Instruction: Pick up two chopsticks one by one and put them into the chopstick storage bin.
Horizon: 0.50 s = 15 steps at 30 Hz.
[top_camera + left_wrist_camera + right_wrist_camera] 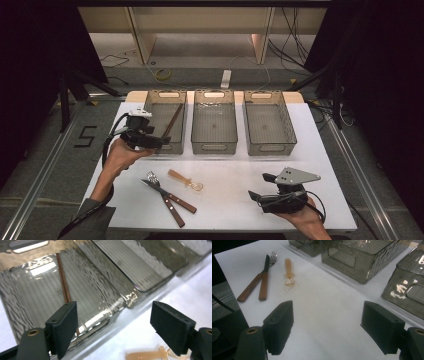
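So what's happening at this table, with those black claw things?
A person holds a gripper in each hand and seems to be sorting cutlery into three bins. The left gripper, jaws open and empty, is at the left bin, where a brown stick lies. The right gripper waits open over the table. A knife, a fork and an orange spoon lie unsorted.

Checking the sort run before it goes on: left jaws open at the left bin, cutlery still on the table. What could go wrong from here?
1. The chopsticks lean on the left bin wall; another drop might knock them out.
2. The knife and fork lie crossed; picking up one may drag the other.
3. The amber spoon lies flat and looks thin, so jaws could slip.
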Motion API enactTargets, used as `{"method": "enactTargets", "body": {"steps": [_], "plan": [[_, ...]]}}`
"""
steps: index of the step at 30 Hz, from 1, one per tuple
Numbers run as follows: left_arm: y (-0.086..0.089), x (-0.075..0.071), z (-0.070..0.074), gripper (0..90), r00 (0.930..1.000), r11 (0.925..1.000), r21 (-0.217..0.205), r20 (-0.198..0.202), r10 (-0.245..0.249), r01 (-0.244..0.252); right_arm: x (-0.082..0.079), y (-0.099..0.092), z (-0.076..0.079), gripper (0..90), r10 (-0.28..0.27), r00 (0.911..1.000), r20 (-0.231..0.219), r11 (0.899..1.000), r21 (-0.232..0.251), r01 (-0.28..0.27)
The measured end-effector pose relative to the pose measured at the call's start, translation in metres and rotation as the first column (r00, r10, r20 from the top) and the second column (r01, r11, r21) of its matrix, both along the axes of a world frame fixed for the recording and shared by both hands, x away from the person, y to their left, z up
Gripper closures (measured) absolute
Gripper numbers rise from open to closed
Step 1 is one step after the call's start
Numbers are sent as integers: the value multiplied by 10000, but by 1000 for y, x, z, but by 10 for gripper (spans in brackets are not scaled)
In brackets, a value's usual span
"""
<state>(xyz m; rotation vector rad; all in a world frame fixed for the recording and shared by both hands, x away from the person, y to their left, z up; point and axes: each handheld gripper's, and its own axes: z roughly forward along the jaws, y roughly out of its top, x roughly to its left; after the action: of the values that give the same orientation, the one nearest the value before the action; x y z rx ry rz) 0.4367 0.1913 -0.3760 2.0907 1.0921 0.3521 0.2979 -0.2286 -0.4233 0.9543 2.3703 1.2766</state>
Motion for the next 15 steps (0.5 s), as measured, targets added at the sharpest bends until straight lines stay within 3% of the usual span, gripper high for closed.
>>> {"method": "enactTargets", "body": {"steps": [9,15], "plan": [[-21,-8,6,177,9961,9955,359,76,-882,878,1,-3,-2,265,-73,10000,-25,9999,82,73],[-33,-13,3,165,9888,9859,751,-115,-1490,1494,3,-5,-2,265,-135,9999,27,9996,259,134]]}}
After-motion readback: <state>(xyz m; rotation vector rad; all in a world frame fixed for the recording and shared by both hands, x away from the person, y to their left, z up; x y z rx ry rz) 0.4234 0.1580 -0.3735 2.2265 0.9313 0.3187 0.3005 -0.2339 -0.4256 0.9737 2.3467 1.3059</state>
